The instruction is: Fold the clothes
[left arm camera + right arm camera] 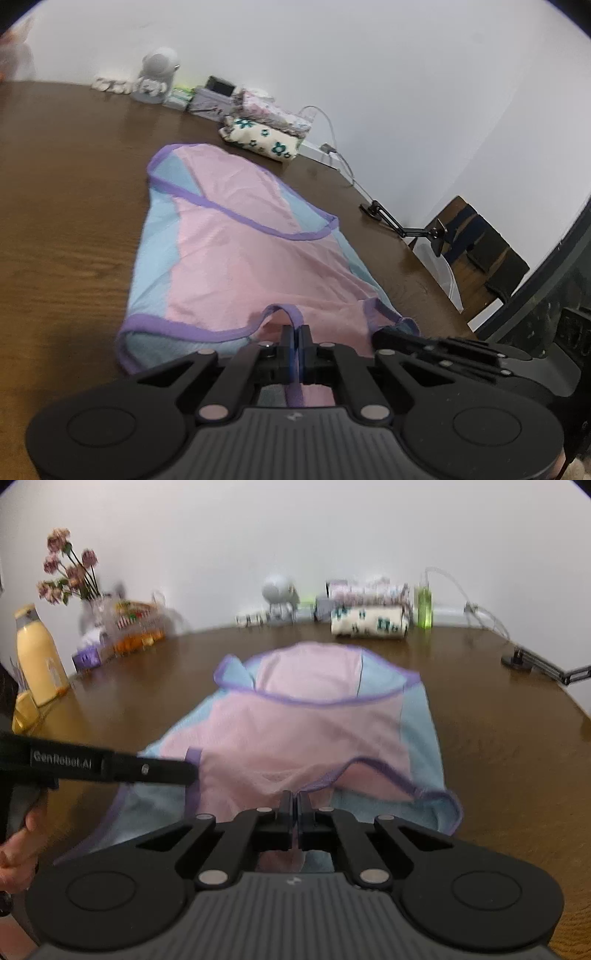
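A pink and light-blue garment (236, 254) with purple trim lies spread on the brown wooden table (62, 229). My left gripper (295, 330) is shut on its near purple-trimmed edge, the trim running between the fingers. In the right wrist view the same garment (306, 723) lies ahead, and my right gripper (294, 797) is shut on its near pink edge. The left gripper (190, 770) reaches in from the left of that view, pinching the garment's left near edge, with a hand (18, 845) behind it.
Folded floral clothes (262, 136) and small items line the far edge by the wall. A cream bottle (38, 657), flowers (68, 565) and a tissue box (86, 657) stand far left. A cable and black clamp arm (391, 219) sit right; a chair (476, 251) stands beyond the table edge.
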